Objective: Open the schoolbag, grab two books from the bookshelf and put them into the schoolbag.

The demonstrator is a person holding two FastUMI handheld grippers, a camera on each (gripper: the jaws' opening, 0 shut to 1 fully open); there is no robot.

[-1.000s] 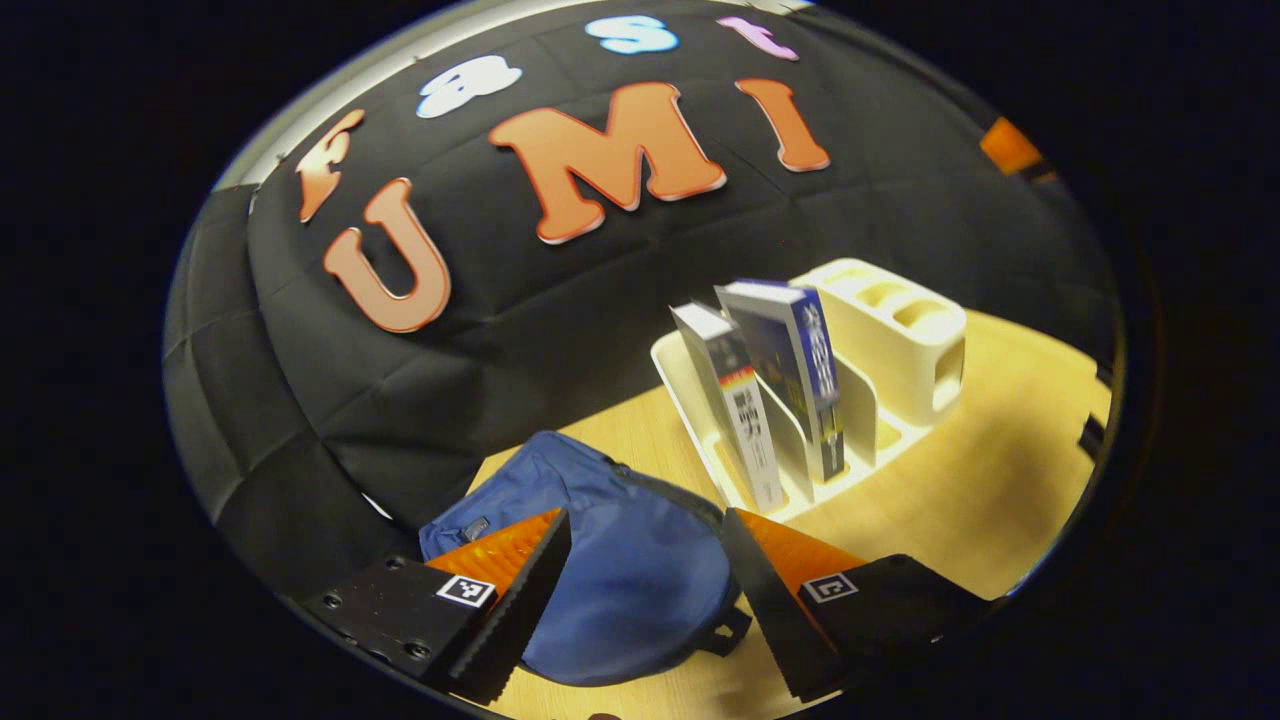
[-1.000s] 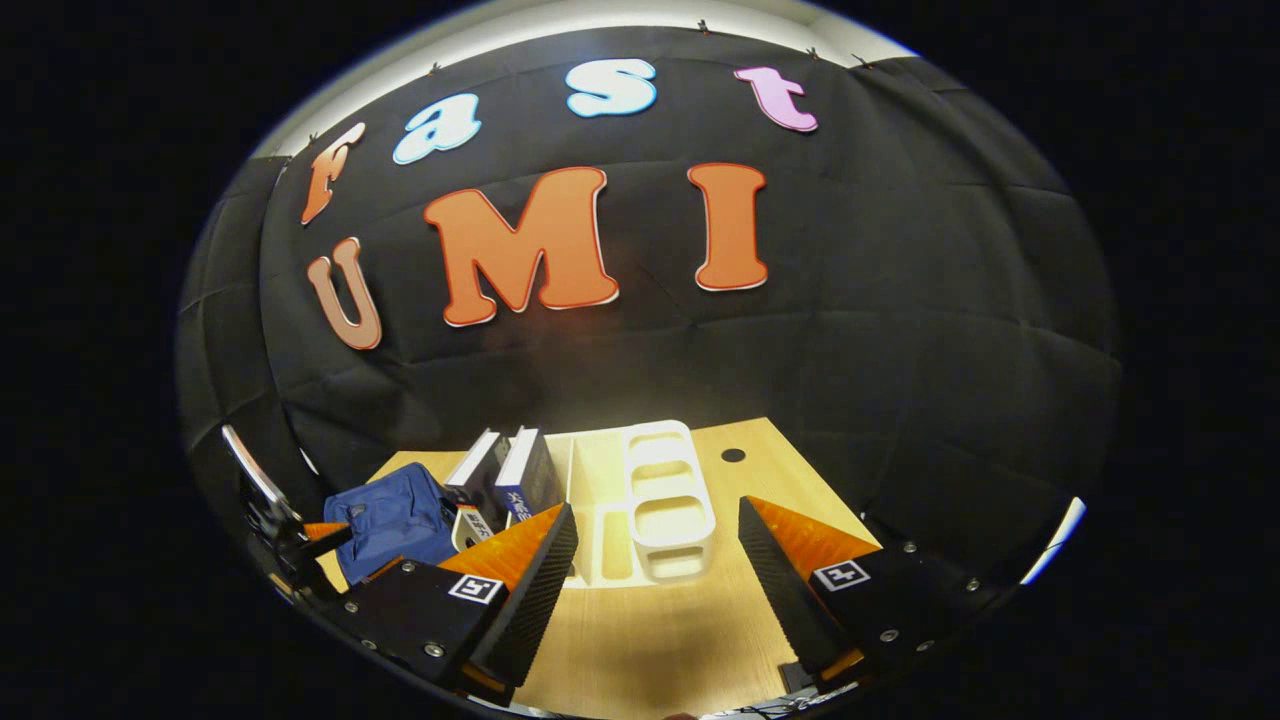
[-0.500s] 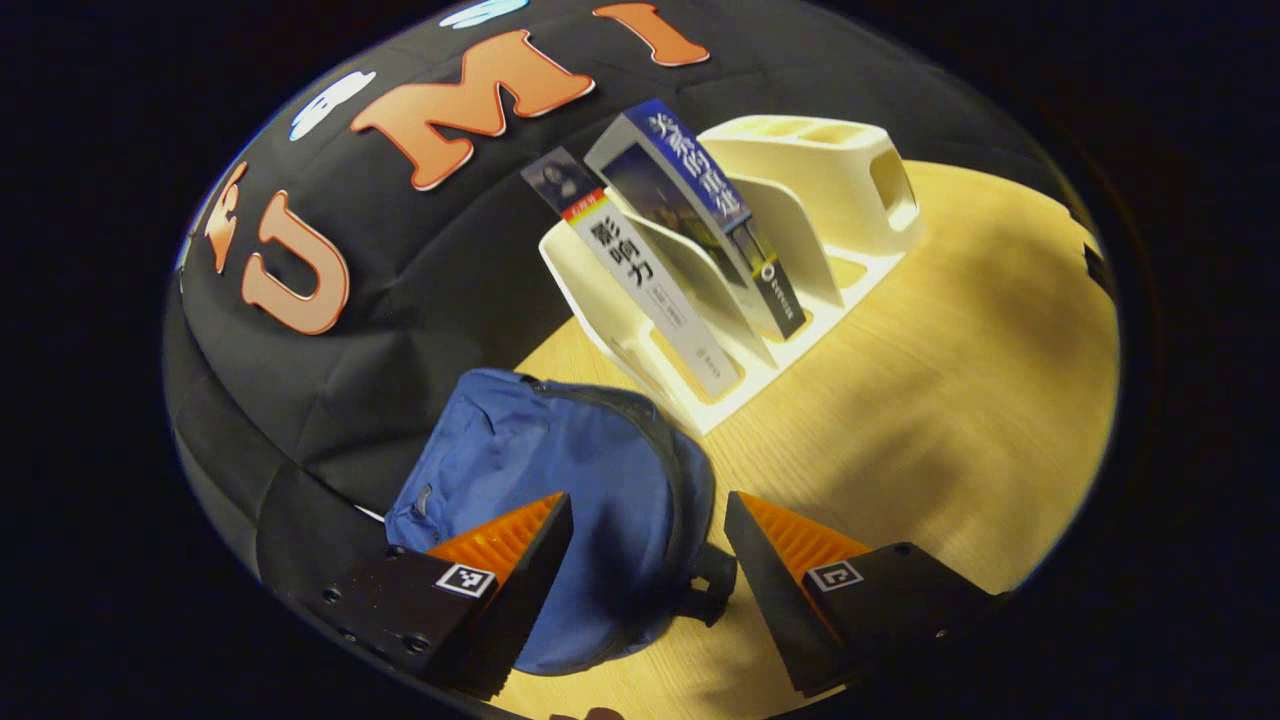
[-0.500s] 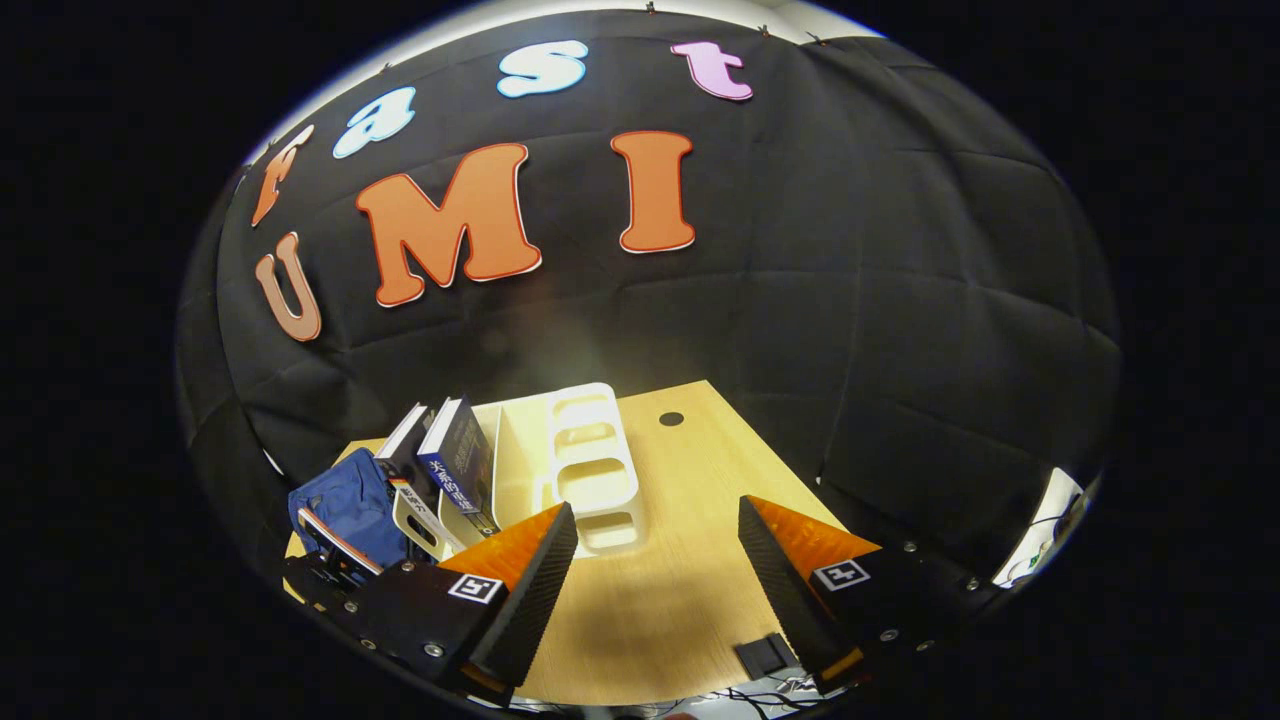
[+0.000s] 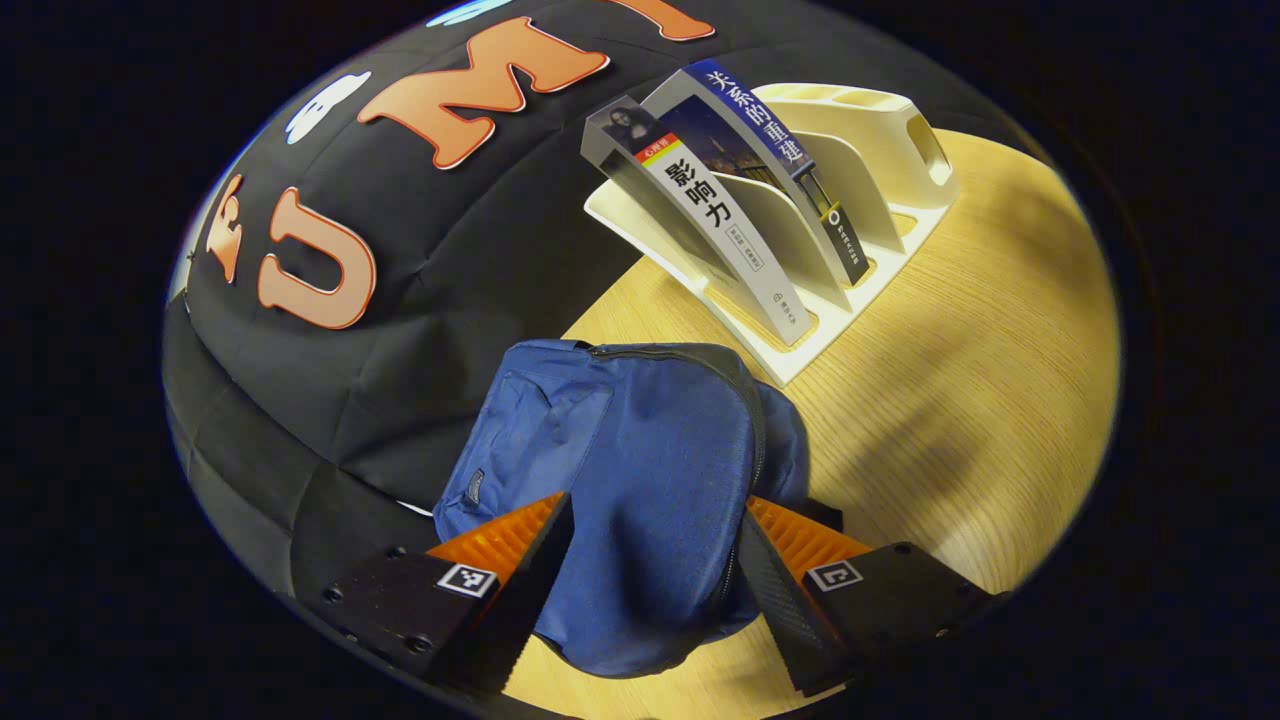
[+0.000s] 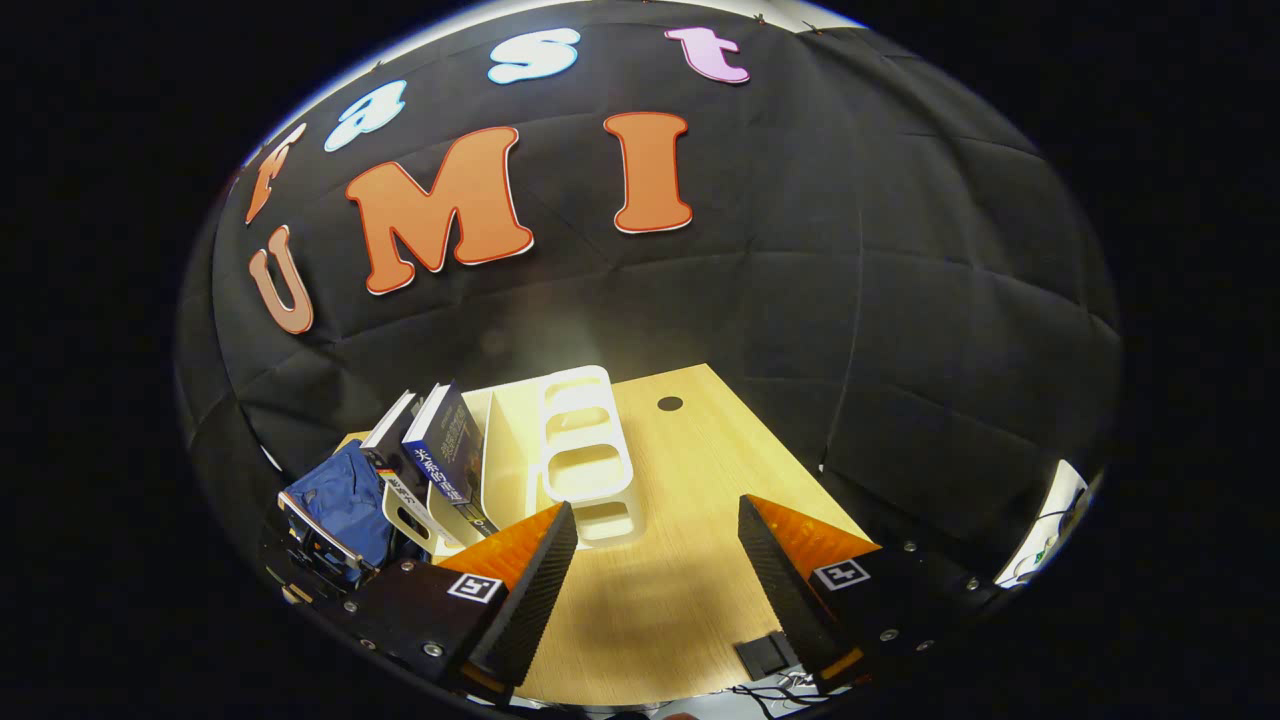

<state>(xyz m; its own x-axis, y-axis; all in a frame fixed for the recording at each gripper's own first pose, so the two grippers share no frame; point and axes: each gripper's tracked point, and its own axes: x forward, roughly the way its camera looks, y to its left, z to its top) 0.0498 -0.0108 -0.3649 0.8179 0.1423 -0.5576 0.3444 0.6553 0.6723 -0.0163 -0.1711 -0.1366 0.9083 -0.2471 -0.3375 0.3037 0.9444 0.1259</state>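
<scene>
We are at the opening step: our left gripper (image 5: 650, 560) straddles the zipped bag (image 5: 640, 480) with jaws spread, by the table's (image 5: 950, 400) back edge beside the shelf (image 5: 850, 270) holding both books (image 5: 730, 230), so next we must find the zip pull, while our right gripper (image 6: 650, 570) hangs open.

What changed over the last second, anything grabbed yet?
The left gripper closed in on the blue schoolbag, which now lies between its open fingers; nothing is gripped yet. The right gripper drifted a little, open over bare table. Both books remain in the white bookshelf, and the bag looks still zipped.
</scene>
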